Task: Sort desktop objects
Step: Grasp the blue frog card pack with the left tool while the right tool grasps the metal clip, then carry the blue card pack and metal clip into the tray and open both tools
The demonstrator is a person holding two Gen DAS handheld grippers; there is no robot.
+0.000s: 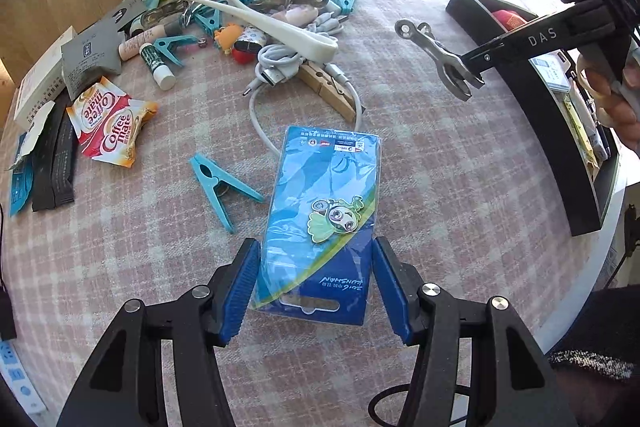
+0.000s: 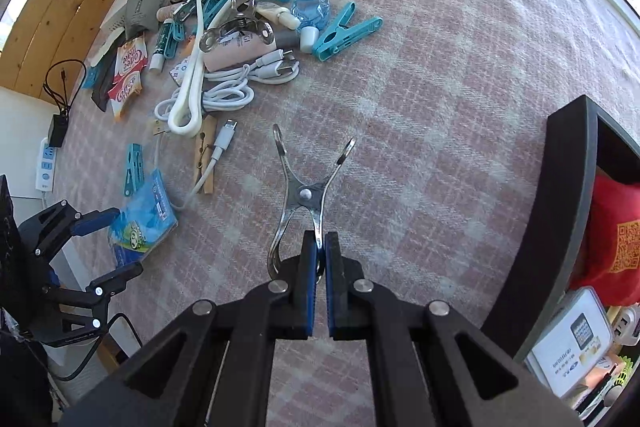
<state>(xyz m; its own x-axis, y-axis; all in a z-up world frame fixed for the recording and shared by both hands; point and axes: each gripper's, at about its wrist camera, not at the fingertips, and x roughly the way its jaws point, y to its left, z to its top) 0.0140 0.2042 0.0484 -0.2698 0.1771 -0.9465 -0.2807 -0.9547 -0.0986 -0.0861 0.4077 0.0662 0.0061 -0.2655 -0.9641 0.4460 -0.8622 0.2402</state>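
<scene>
Right gripper [image 2: 320,267] clamped tight on one handle of metal clip [image 2: 306,193], clip lifted clear of plaid cloth [image 2: 440,75], hanging near black tray [image 2: 568,187] on the right.

Left gripper [image 1: 316,287] pretty wide, blue pads [image 1: 240,291] on both long edges of blue badge card [image 1: 324,211]. Looks gripped, far end tipped up a bit.

Rest of clutter piled at back: teal clothespin [image 1: 218,187], white cable [image 1: 276,67], Coffee-mate sachets [image 1: 112,123], wooden peg [image 1: 328,87].
</scene>
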